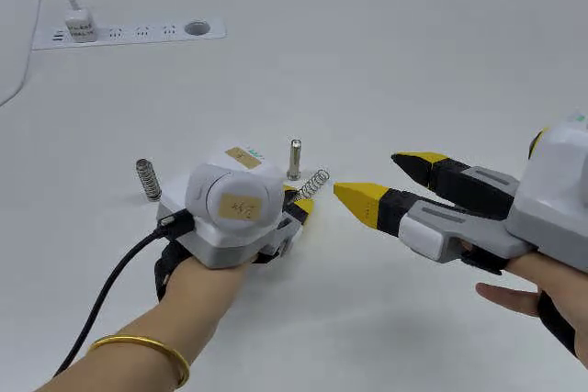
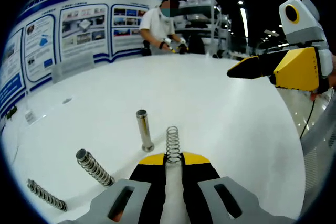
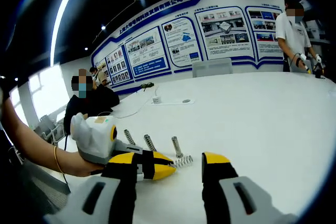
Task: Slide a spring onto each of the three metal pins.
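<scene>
My left gripper is shut on a small coil spring, which sticks out past its yellow tips. In the left gripper view the spring stands up from the closed jaws, just right of a bare metal pin. That bare pin stands upright on the white table. Further left, a pin wearing a spring stands upright; two such sprung pins appear in the left gripper view. My right gripper hangs open to the right of the spring, with nothing between its jaws.
A white power strip with a plugged-in charger lies at the table's far left. A black cable trails from the left gripper. One person stands beyond the table and another sits at its side.
</scene>
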### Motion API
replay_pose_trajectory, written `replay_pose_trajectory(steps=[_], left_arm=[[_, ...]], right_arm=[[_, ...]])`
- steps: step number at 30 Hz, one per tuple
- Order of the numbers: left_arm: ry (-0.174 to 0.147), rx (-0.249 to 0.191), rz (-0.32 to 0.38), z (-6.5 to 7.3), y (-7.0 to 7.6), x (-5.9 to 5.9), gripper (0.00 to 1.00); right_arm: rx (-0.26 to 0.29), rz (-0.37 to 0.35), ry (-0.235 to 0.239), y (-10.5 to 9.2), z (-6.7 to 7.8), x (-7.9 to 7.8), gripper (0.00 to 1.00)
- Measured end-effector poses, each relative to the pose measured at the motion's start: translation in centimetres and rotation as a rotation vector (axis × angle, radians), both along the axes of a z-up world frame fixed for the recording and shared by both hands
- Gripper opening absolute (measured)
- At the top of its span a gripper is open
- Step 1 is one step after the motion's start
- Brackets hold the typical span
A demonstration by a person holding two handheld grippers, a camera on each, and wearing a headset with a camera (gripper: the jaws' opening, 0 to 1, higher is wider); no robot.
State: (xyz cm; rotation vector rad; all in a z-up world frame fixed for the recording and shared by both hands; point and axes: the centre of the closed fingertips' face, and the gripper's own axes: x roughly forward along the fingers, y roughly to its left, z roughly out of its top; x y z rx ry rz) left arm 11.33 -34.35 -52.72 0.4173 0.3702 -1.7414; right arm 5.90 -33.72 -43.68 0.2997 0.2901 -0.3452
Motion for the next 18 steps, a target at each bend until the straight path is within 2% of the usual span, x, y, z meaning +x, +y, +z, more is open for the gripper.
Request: replay_pose_trajectory(steps=[10,18], left_arm=[[0.019,-0.105,-0.028,4.2,1.0,-0.3,0.1],[0.049,-0.192,-0.027,7.6,2.7,0.1,0.1]], right_arm=[[0.059,-0.015,-0.035,-0.3,1.0,0.4,0.49],[0.182,-0.005,-0.12,0.0,2.5,1.9,0.42]])
